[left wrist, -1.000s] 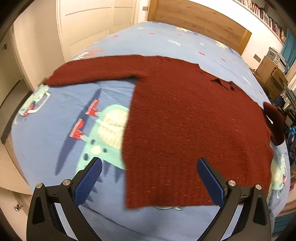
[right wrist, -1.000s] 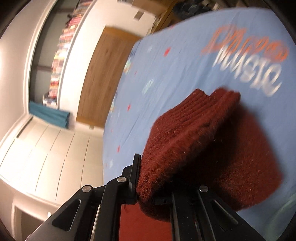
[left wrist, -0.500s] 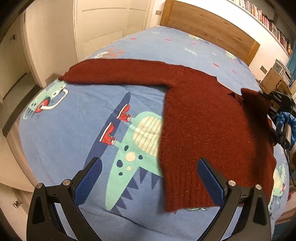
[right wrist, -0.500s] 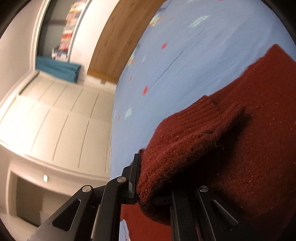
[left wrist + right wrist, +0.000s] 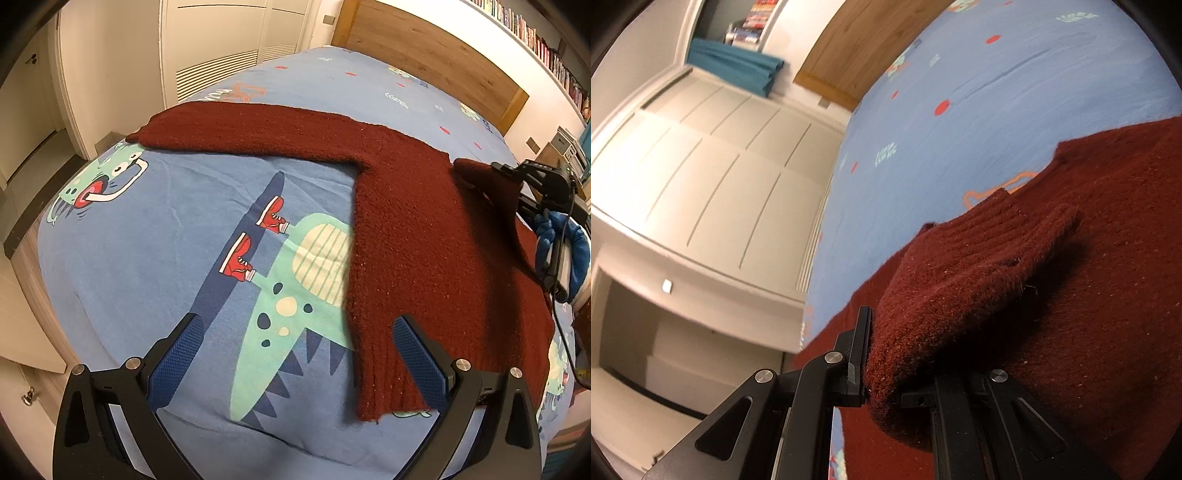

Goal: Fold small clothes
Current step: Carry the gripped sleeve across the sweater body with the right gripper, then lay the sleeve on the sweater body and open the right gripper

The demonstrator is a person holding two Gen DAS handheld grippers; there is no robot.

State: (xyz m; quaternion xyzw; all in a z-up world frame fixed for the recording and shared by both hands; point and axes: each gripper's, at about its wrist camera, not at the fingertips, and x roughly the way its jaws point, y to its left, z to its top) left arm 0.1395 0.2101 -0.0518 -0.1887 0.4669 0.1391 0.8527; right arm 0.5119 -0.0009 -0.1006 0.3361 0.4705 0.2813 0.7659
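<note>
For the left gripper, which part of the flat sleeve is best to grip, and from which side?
Probably the cuff end of the outstretched sleeve. It lies flat and straight with a free edge near the bed's side, so the open left gripper could pinch it from that outer end.

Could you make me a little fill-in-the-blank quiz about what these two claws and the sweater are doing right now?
1. The right claw is shut on the sweater's ____.
2. The left claw is ____ and holds nothing.
3. The sweater is dark ____.
4. The sweater lies on a ____ bedsheet with a cartoon dinosaur print.

Missing words: sleeve; open; red; blue
</note>
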